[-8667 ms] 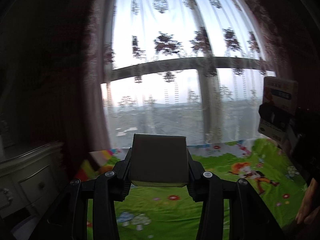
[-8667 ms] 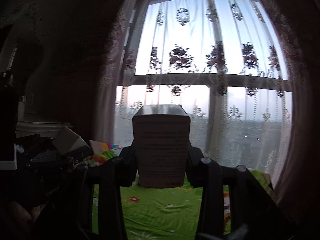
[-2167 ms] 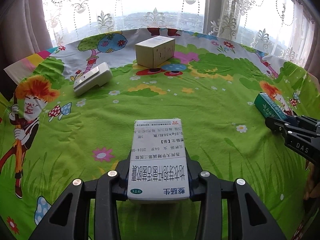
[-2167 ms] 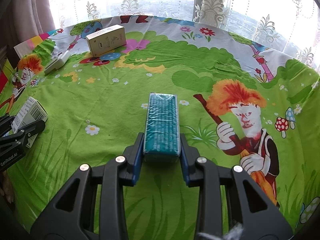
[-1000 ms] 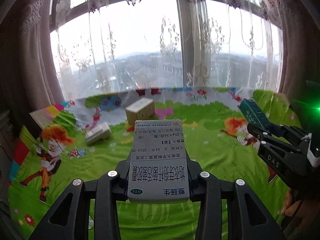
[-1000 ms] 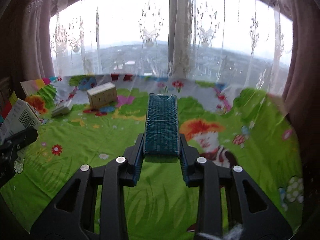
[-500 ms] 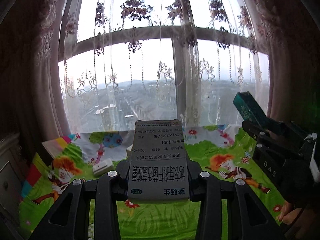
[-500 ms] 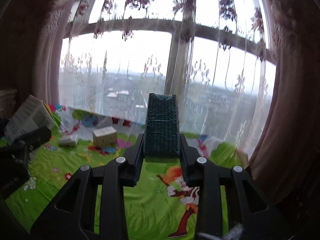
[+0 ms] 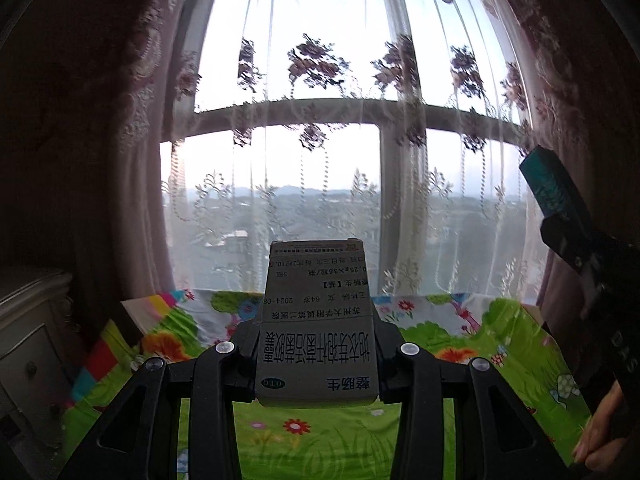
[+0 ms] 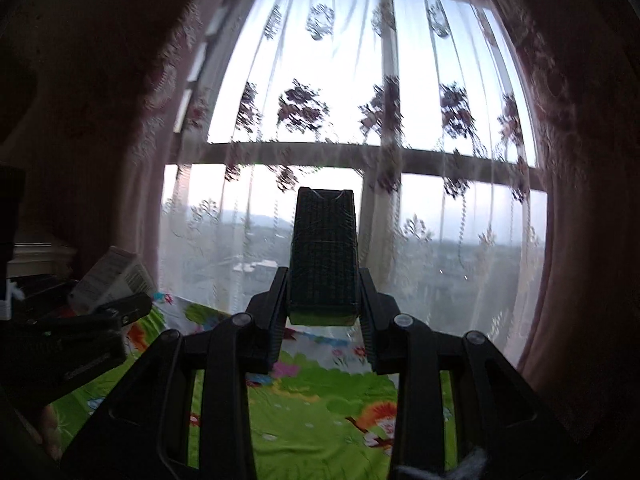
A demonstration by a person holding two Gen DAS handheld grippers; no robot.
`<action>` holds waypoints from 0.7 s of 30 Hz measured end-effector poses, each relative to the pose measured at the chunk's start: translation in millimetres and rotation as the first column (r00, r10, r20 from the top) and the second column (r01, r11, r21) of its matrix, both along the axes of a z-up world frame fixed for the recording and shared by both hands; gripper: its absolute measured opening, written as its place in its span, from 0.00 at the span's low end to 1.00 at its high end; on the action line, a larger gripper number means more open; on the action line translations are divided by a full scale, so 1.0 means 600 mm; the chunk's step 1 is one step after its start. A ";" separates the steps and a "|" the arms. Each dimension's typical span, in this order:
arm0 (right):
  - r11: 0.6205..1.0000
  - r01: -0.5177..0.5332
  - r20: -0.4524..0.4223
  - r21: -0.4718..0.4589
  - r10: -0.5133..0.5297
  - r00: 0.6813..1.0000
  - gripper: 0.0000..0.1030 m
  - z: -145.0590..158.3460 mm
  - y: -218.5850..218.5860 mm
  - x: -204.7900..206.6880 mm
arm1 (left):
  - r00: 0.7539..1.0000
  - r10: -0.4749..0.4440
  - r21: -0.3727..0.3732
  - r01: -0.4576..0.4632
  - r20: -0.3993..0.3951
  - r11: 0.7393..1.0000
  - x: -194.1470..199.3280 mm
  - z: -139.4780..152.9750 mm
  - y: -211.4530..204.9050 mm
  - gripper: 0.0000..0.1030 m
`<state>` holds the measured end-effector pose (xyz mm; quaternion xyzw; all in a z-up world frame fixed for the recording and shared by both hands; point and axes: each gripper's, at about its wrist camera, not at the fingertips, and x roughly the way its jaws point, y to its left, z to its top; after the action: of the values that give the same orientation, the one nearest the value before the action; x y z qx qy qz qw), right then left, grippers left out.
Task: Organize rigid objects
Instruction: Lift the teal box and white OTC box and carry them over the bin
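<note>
Two boxes are held aloft before a lace-curtained window [image 9: 320,120]. A white medicine box [image 9: 316,332] printed with black characters is clamped between the jaws of the left gripper [image 9: 316,354], while a dark teal box [image 10: 323,256] is gripped by the right gripper [image 10: 323,312]. Both are raised above the green cartoon-print cloth [image 9: 500,352], beside a pale dresser [image 9: 28,320] at left.

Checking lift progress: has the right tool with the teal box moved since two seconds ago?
Yes. The right tool, shut on the teal box, has risen and tipped up: the box now stands against the window, not the green cloth.
</note>
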<state>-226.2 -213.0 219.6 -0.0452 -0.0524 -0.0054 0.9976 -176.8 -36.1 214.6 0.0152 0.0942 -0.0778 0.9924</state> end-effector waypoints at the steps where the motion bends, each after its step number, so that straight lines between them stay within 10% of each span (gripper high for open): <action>1: 1.000 -0.011 0.005 -0.011 0.011 1.000 0.35 0.002 0.009 -0.004 | 1.000 0.005 -0.002 -0.005 0.005 1.000 -0.003 0.003 0.006 0.40; 21: 0.898 -0.411 -0.060 -0.157 0.407 0.912 0.35 -0.036 0.240 -0.088 | 0.964 0.266 -0.026 -0.266 0.002 0.964 -0.137 -0.026 0.217 0.40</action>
<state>-279.2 -69.2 198.0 -0.1161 -0.0483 0.2091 0.9698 -259.2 94.3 198.9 -0.0103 0.0918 0.0547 0.9942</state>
